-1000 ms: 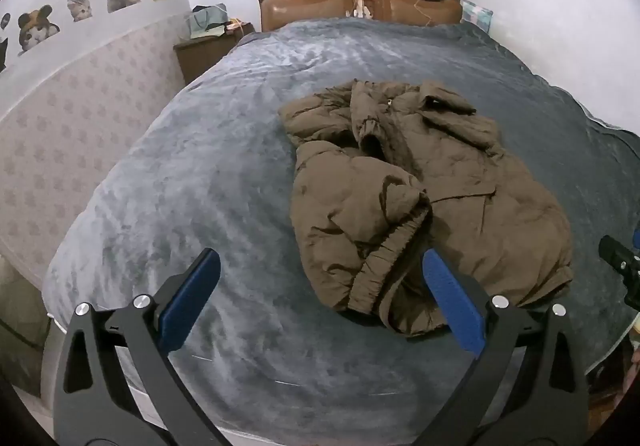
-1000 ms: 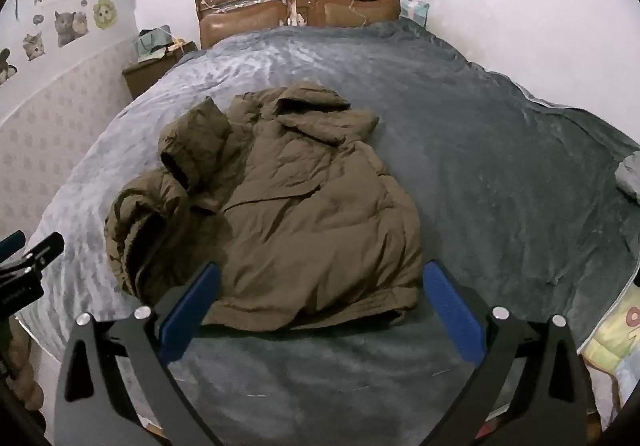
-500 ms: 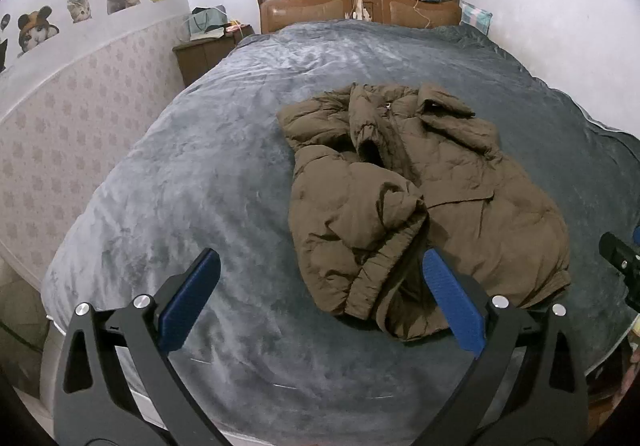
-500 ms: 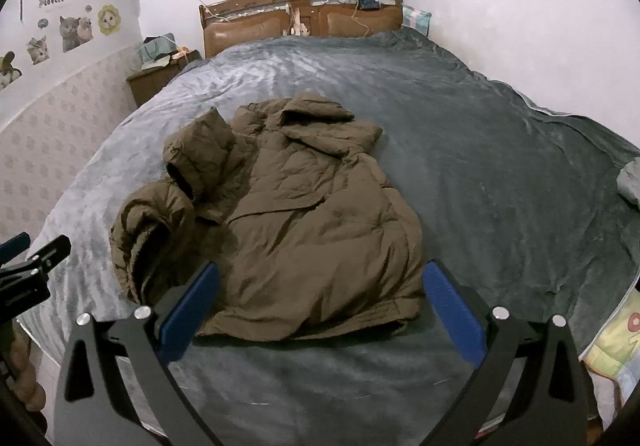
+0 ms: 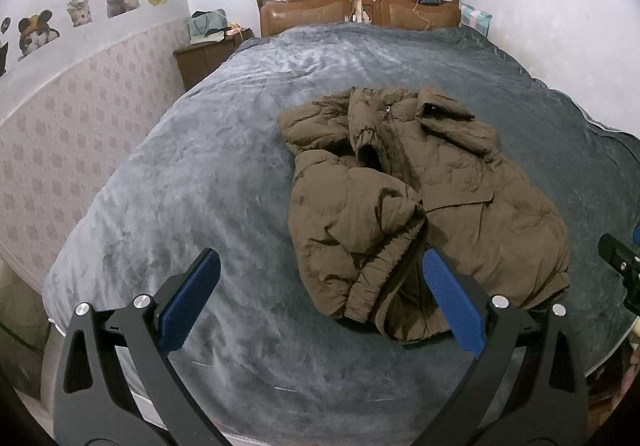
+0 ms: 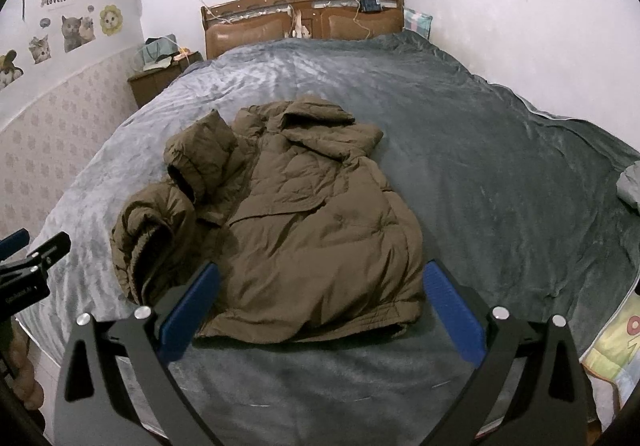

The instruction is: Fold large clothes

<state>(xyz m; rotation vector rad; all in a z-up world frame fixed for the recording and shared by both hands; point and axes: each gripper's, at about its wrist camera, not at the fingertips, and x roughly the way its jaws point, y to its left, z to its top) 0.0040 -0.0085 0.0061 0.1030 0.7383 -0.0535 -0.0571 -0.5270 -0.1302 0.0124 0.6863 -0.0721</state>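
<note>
A brown padded jacket [image 5: 420, 197] lies crumpled on the grey bed cover [image 5: 192, 205], its left side bunched into a heap and a sleeve cuff standing up near the collar. In the right wrist view the same jacket [image 6: 304, 221] shows a flatter right half with the hem facing me. My left gripper [image 5: 320, 302] hovers open above the near edge of the bed, in front of the jacket's bunched corner, holding nothing. My right gripper [image 6: 320, 306] is open too, just short of the hem, empty. Each gripper's body shows at the edge of the other's view.
The wooden headboard [image 5: 356, 1] stands at the far end, with a cluttered nightstand [image 5: 208, 49] to its left by the stickered wall. A patterned cloth [image 6: 616, 346] hangs off the bed's near right corner. The white wall runs along the bed's right side.
Both grippers have drawn back and risen slightly, so the jacket sits a little farther away in both views. The jacket has not moved. Both stay open.
</note>
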